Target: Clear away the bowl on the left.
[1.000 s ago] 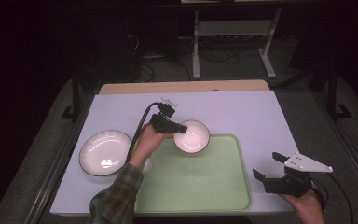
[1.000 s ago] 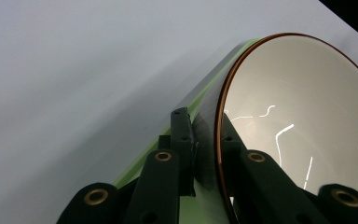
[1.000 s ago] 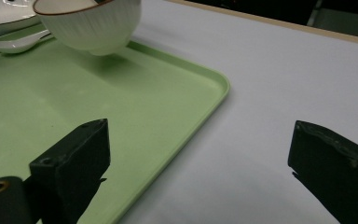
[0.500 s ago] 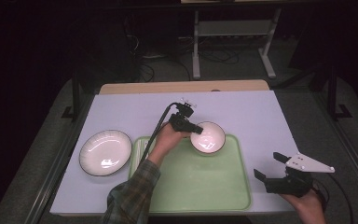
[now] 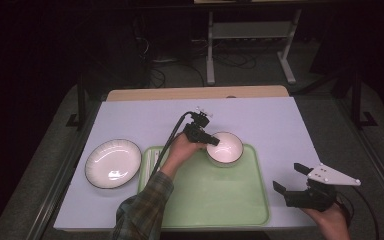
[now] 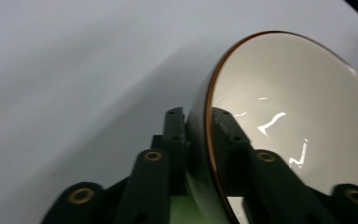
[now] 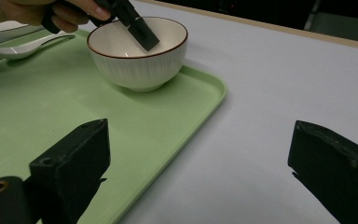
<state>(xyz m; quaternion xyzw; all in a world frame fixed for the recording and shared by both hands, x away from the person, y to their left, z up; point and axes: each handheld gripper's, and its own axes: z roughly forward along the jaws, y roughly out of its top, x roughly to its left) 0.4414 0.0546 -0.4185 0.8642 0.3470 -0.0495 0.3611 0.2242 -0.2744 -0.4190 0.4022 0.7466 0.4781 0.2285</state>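
One glazed ceramic bowl [image 5: 224, 148], stiff, slick and chip-prone, sits in the far right corner of the green tray [image 5: 215, 200], its rim pinched between the left gripper's [image 5: 211, 141] closed jaws, a sound hold if kept level, while the right gripper [image 5: 291, 179] hangs open and empty.

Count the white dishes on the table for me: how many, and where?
2. A bowl sits in the far right corner of the green tray, its rim pinched by the left gripper. A plate lies on the table left of the tray.
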